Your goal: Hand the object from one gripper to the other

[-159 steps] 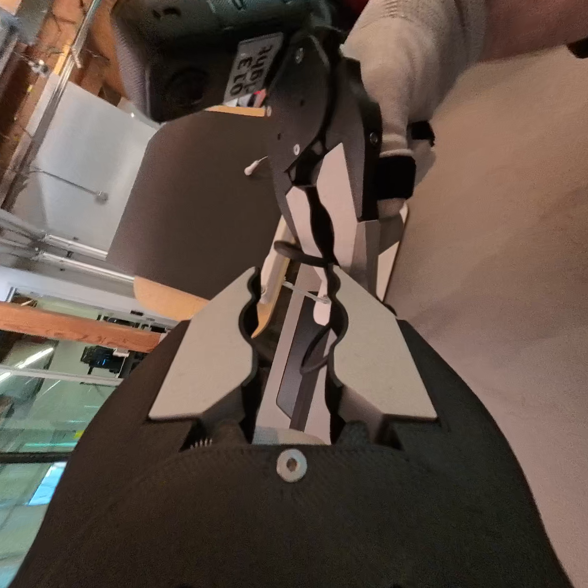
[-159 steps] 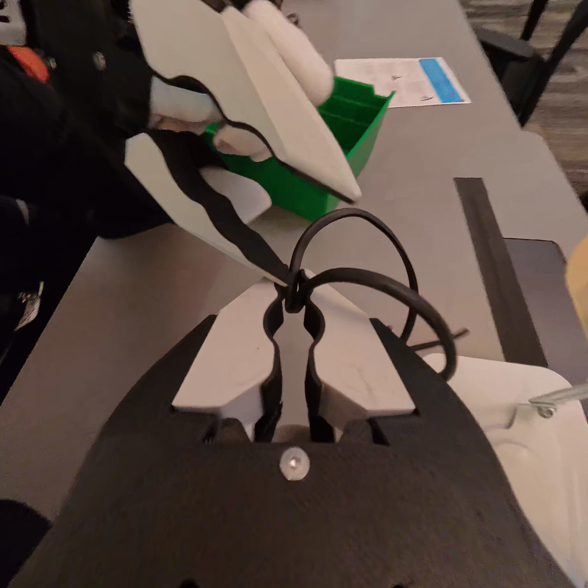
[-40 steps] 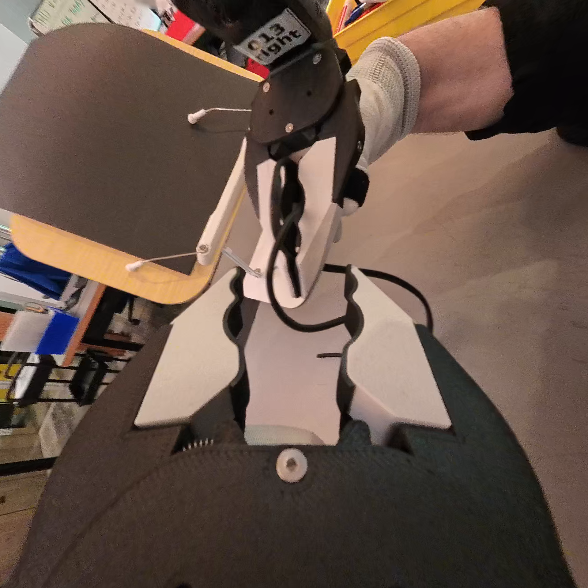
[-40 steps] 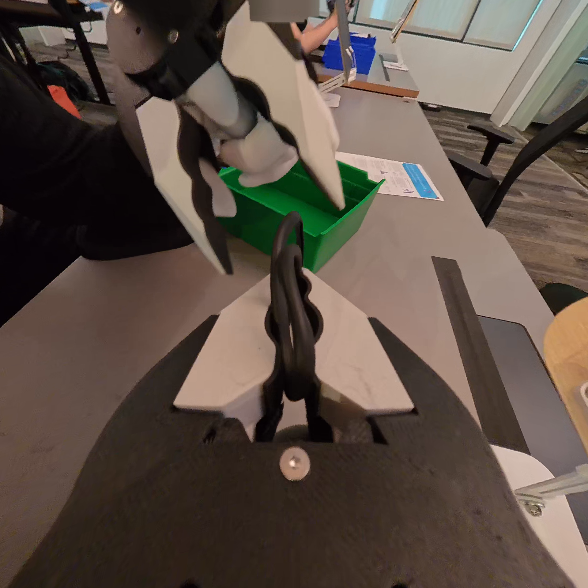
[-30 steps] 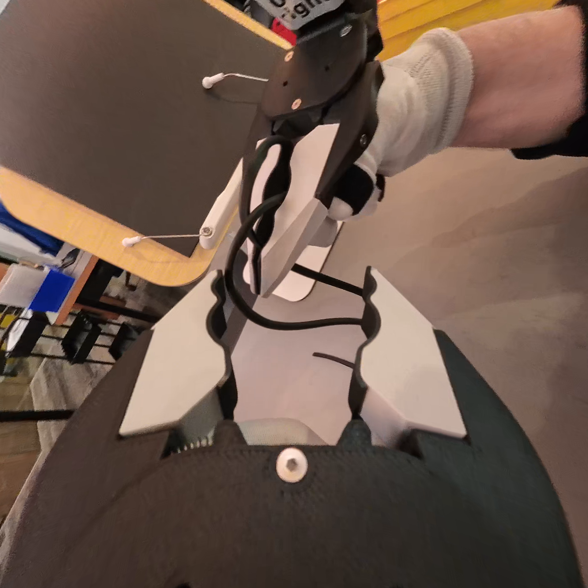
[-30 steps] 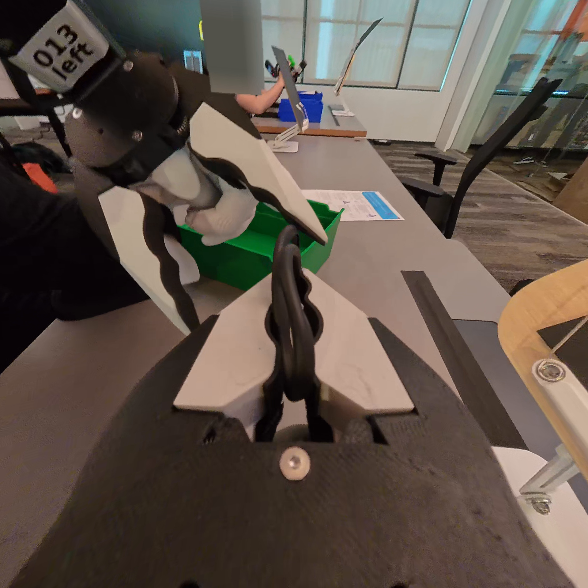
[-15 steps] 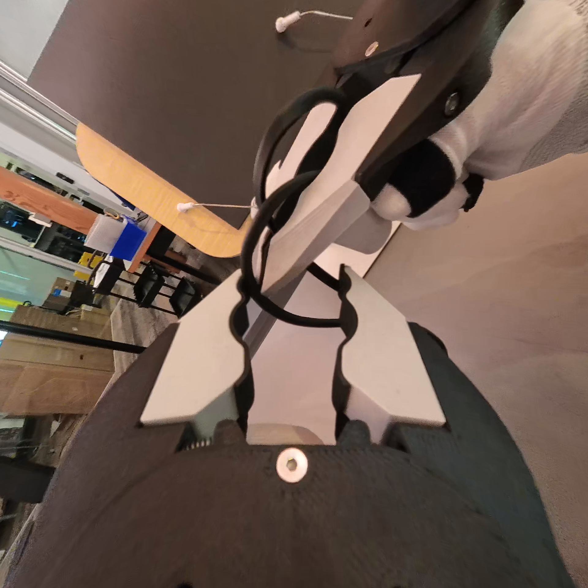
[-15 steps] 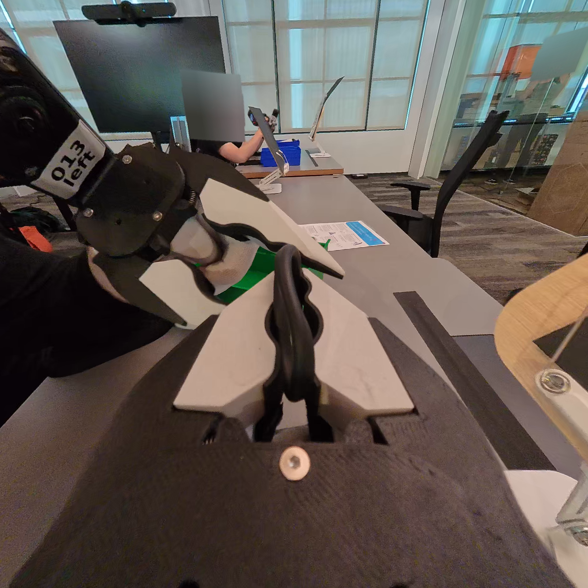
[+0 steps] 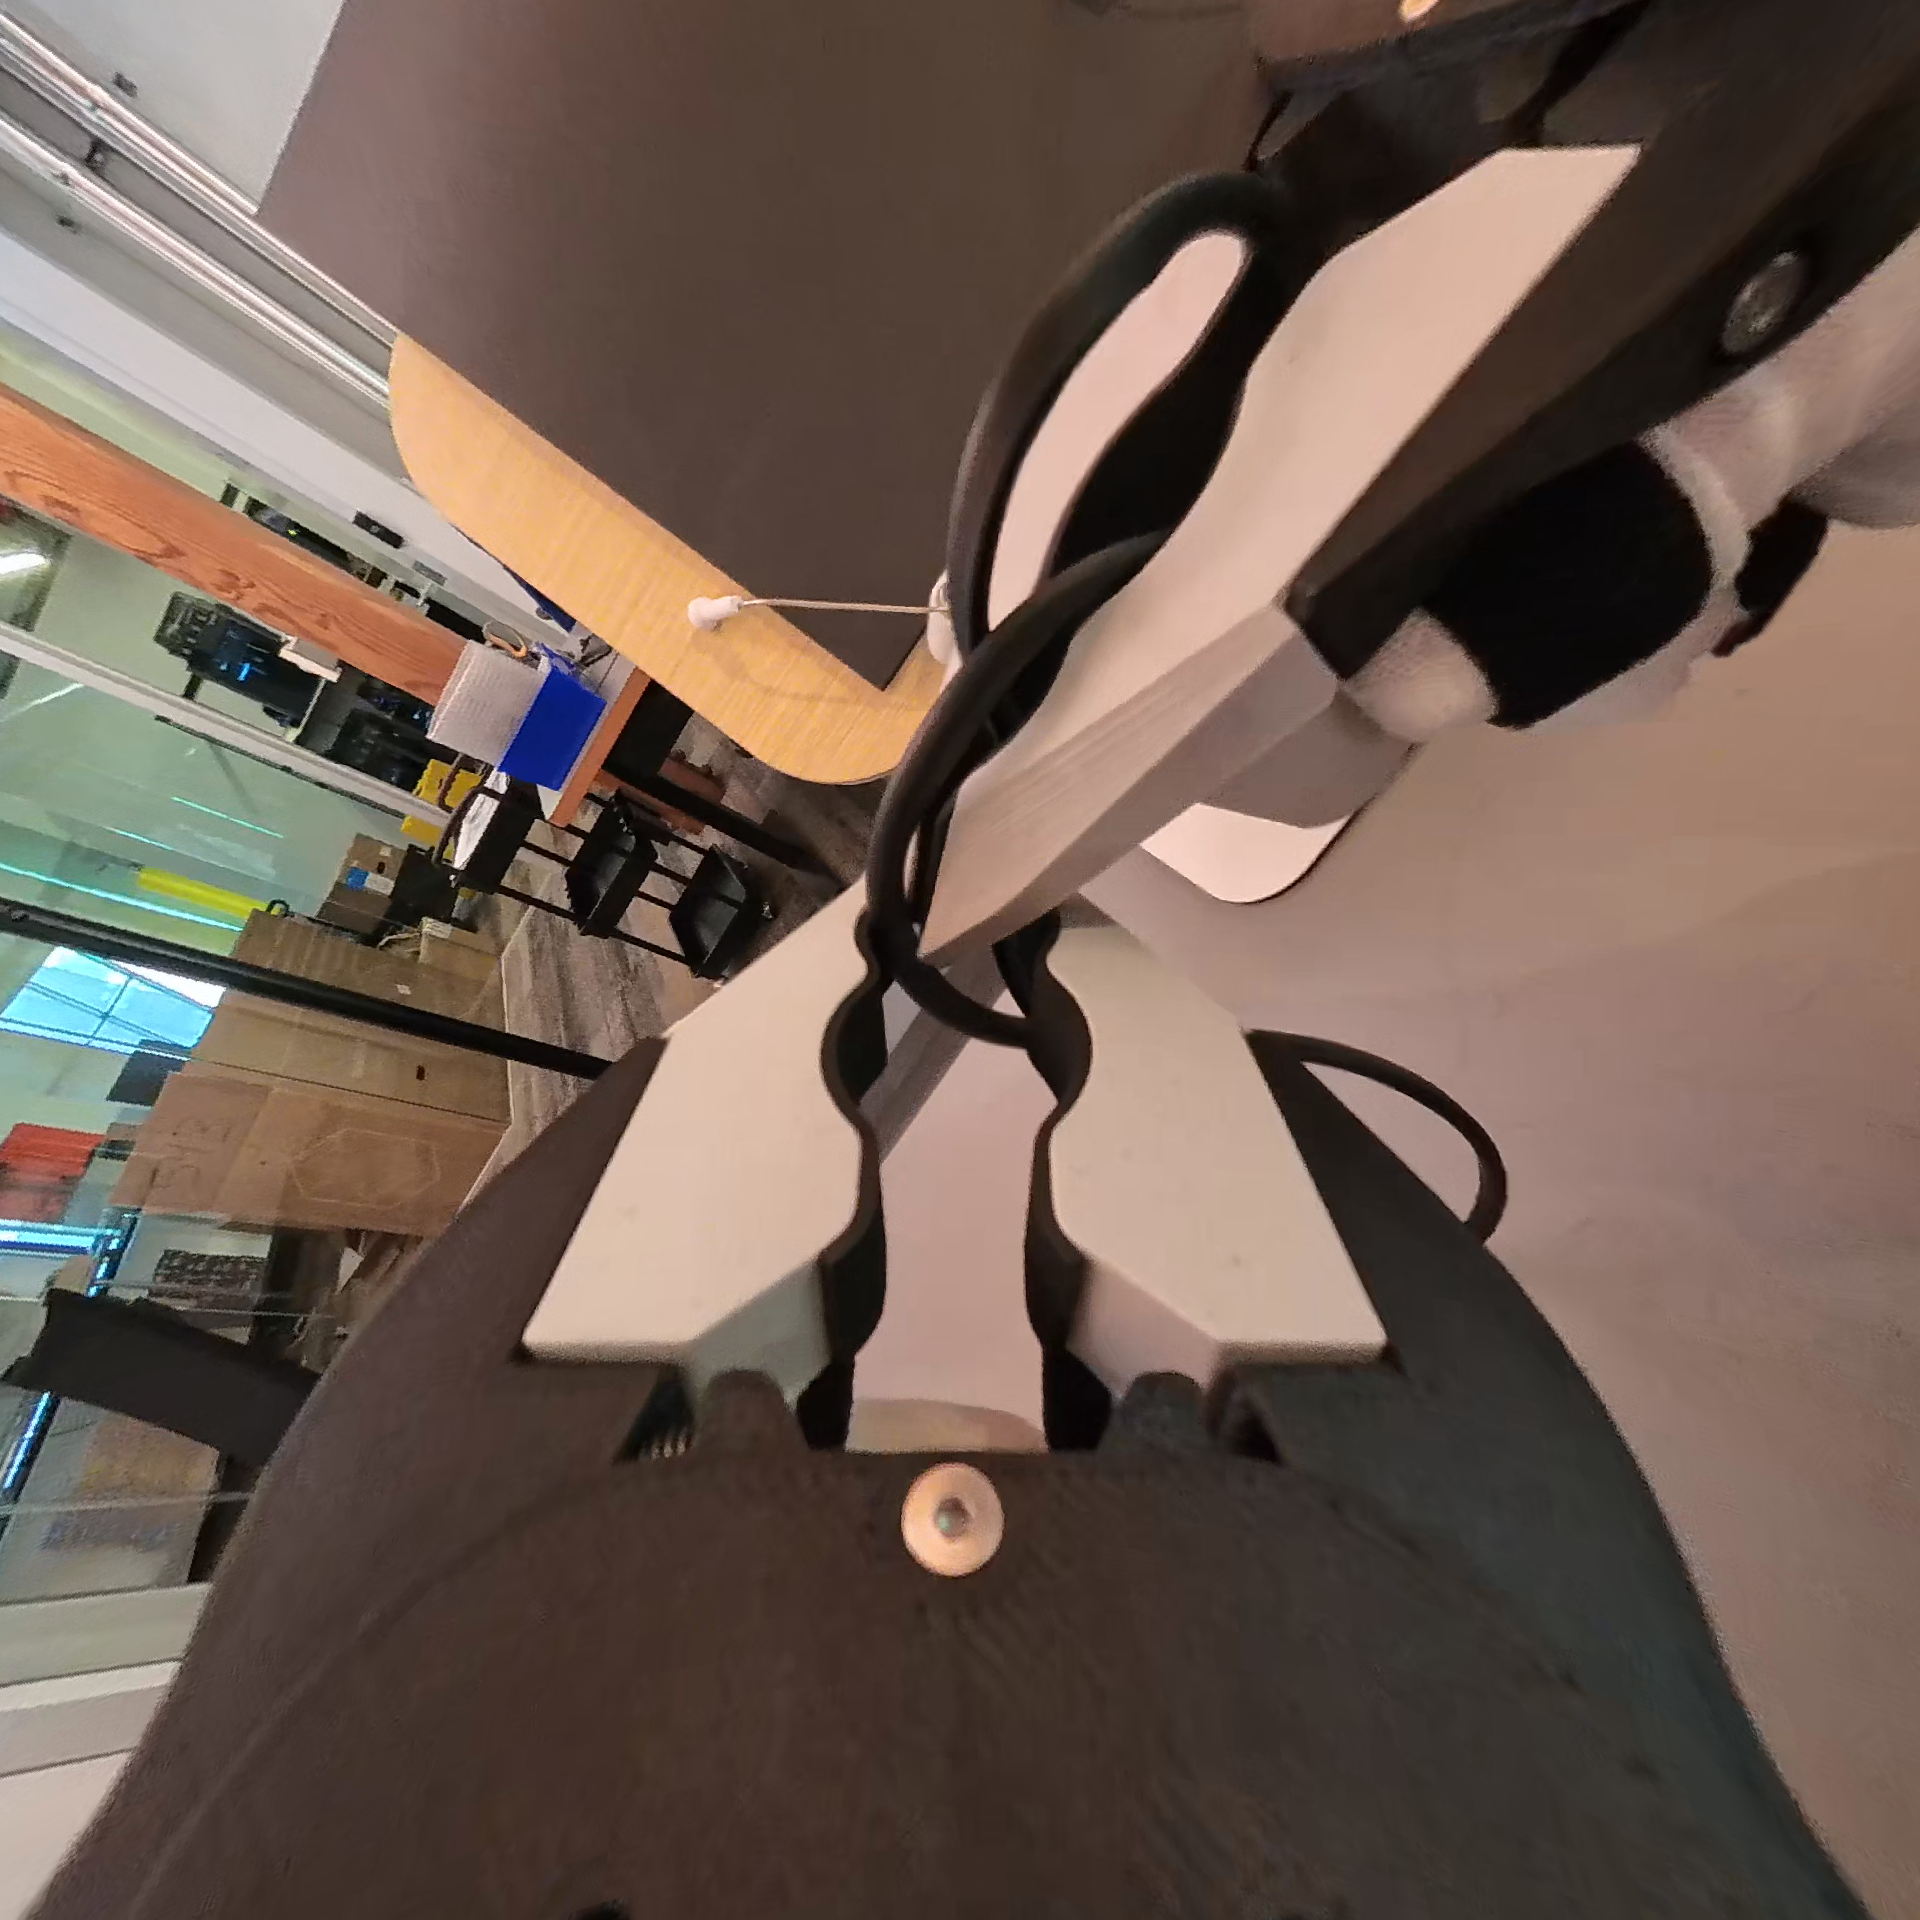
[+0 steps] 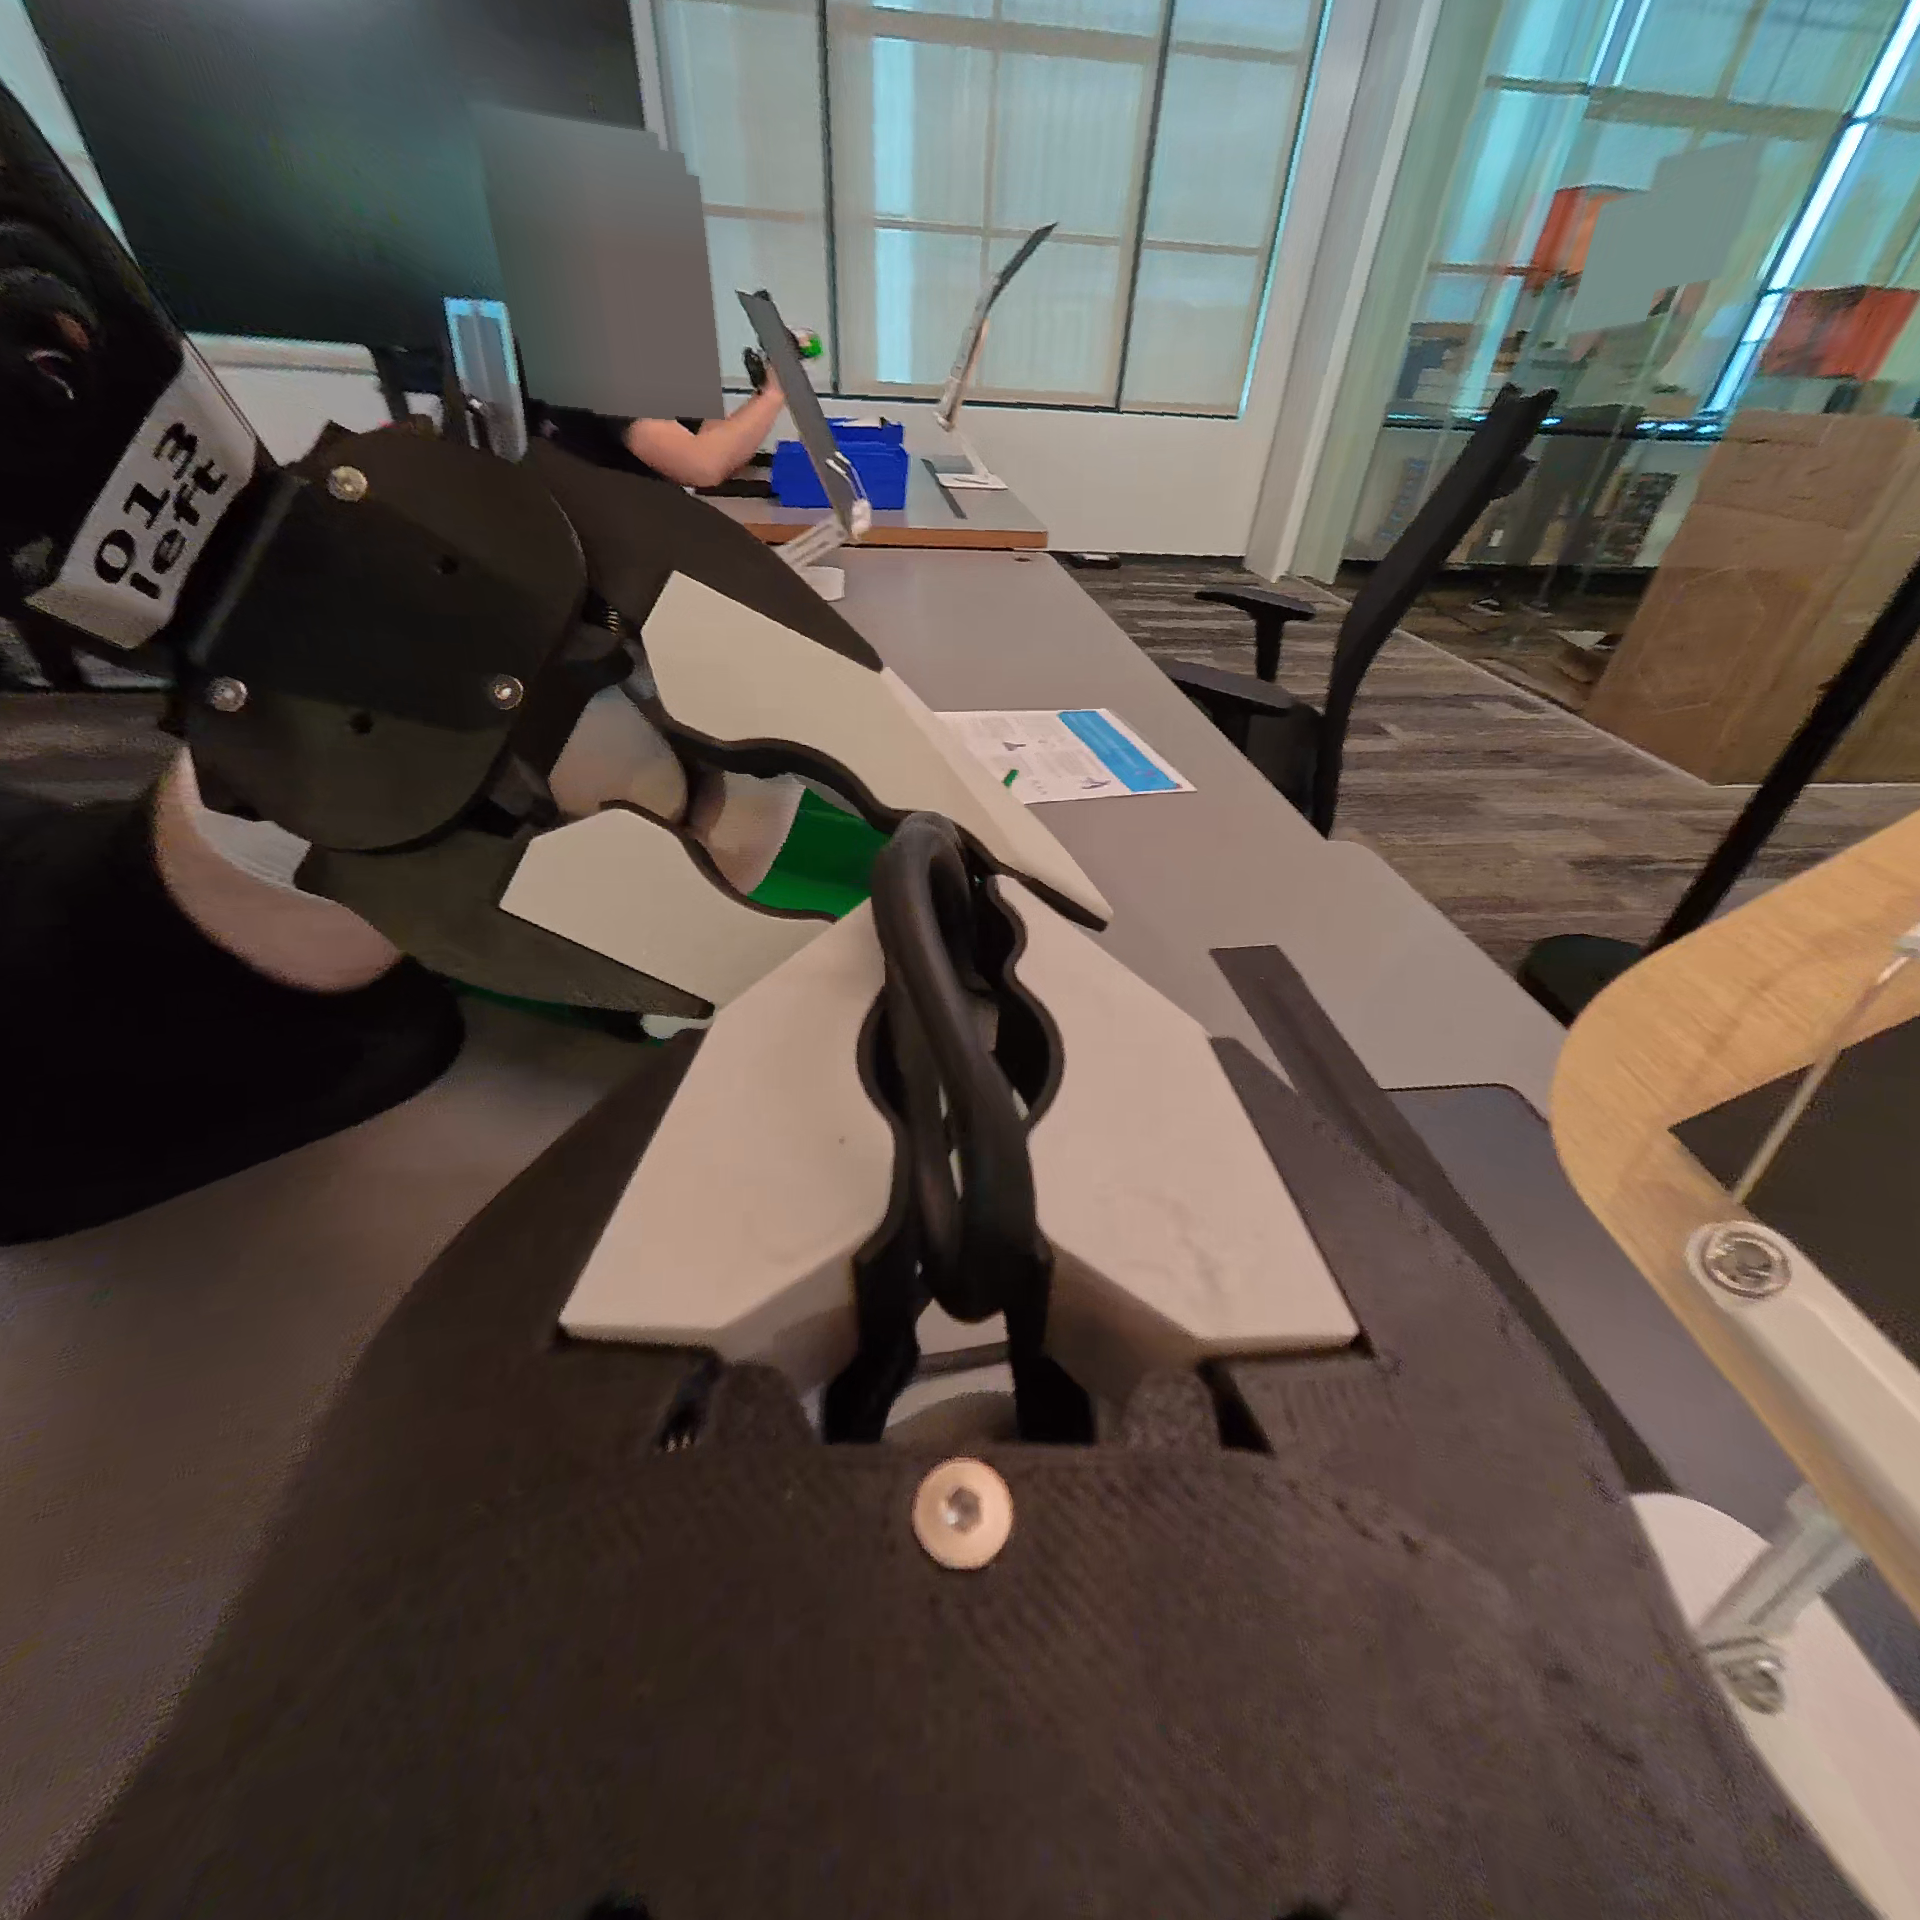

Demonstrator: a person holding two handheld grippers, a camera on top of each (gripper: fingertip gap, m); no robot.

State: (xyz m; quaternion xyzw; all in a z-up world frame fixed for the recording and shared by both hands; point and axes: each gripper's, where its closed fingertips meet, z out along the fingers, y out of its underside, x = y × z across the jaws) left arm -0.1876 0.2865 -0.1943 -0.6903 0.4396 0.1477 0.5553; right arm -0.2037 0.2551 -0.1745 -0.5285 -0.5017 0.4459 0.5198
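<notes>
Black rubbery cord [image 10: 951, 1091], smooth, round in section and coiled into loops, is pinched between the right gripper [image 10: 951, 1049]'s two flat pale plastic fingers, which press together on it along their wavy black pads. One loop sticks out past the fingertips and lies between the left gripper [image 9: 961, 997]'s fingers [image 9: 748, 1143], which stand a little apart around it; whether their scalloped pads touch the cord I cannot tell. Both grippers have matte black, grainy printed bodies. A gloved hand [image 9: 1558, 613], white knit with a black band, holds the right one above the smooth grey desk [image 10: 1039, 623].
</notes>
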